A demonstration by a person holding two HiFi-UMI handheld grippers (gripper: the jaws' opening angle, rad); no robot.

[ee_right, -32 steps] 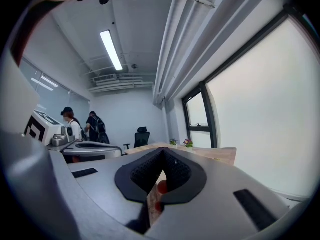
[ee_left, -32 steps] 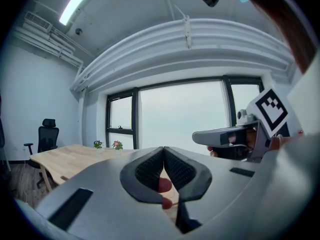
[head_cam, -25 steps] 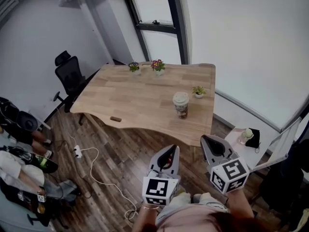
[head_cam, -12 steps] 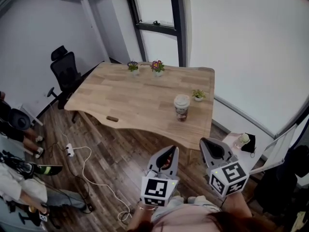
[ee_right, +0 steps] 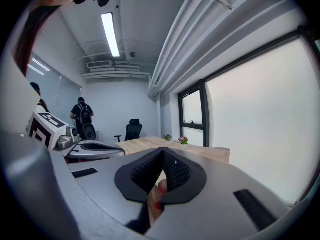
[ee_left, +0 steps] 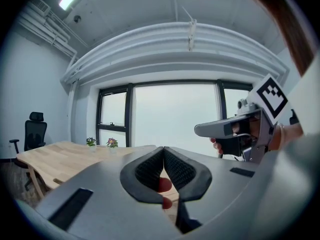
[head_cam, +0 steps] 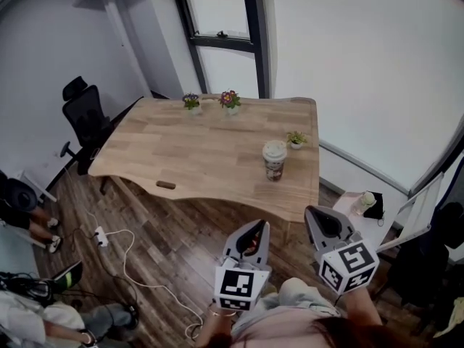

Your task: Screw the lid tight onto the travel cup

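A: Where's the work?

B: On the bench (head_cam: 203, 143), near its right front edge. The travel cup (head_cam: 274, 167) stands upright there, its pale lid (head_cam: 274, 149) already sitting on top; how tight it is, I can't tell.

A: And the tools?

B: The left gripper (head_cam: 254, 225) and right gripper (head_cam: 313, 210) hang well short of the bench, fingers (ee_left: 150, 169) pressed together on nothing. The cup lies straight ahead between them, neither clearly nearer, so I'd say both must reach forward.
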